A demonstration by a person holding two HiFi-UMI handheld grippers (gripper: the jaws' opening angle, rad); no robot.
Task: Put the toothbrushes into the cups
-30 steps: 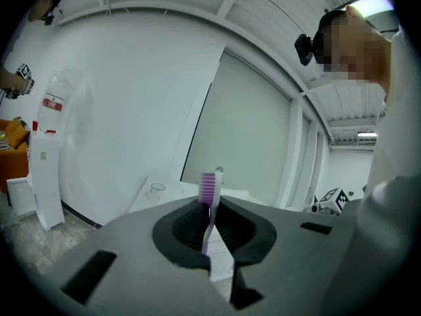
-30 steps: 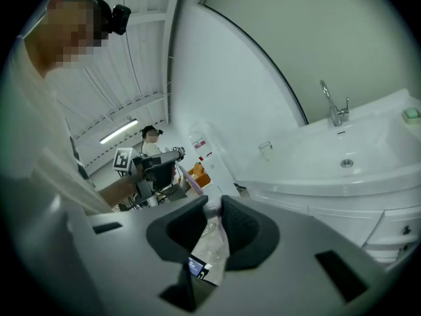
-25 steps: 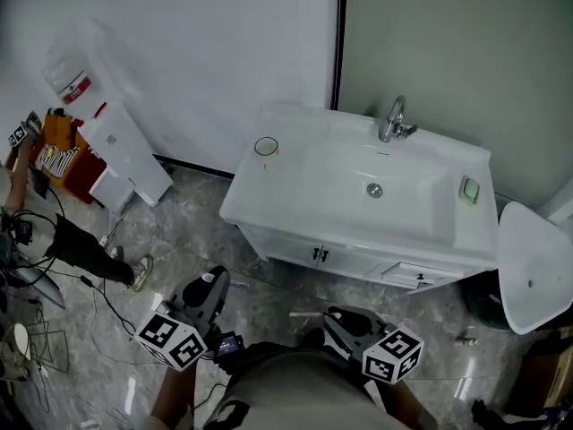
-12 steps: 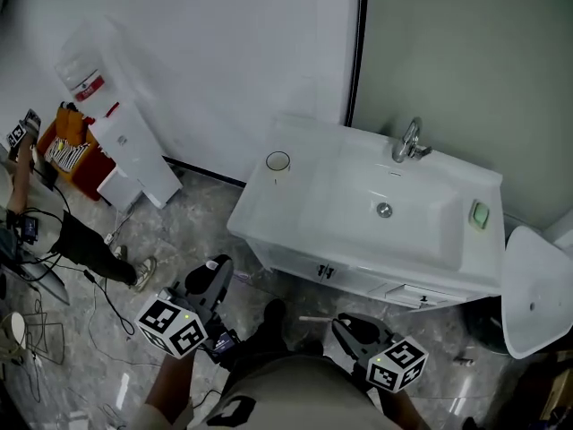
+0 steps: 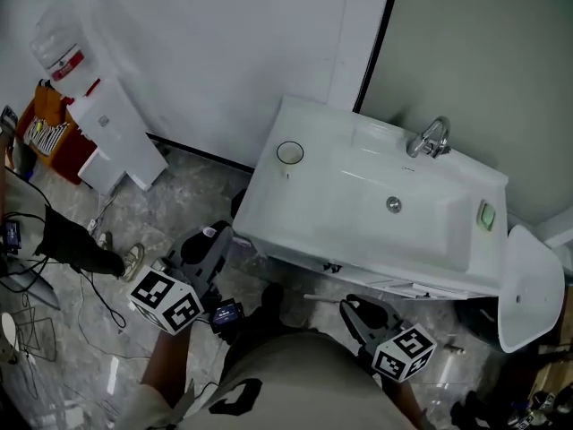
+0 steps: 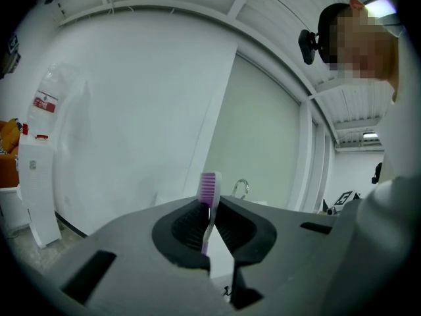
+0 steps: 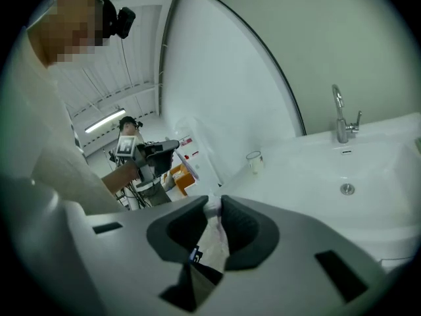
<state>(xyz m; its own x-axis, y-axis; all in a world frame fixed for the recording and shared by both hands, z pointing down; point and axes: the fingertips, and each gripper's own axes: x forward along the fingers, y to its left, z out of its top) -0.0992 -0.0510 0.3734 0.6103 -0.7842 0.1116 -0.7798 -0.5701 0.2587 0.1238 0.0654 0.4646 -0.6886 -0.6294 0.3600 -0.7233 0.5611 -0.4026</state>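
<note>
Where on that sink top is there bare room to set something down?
Bare: the left ledge between the cup and the front edge. Crowded: the narrow right ledge with the green item, and the back rim by the faucet.

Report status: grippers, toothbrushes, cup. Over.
Left gripper shut on purple toothbrush. Right gripper shut on white toothbrush. Cup on sink corner, no brush inside. Nothing blocks it.

Lab room: washbasin, water dispenser

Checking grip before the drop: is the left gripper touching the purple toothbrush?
Touching: the left gripper view shows the left gripper clamped on the purple toothbrush.
</note>
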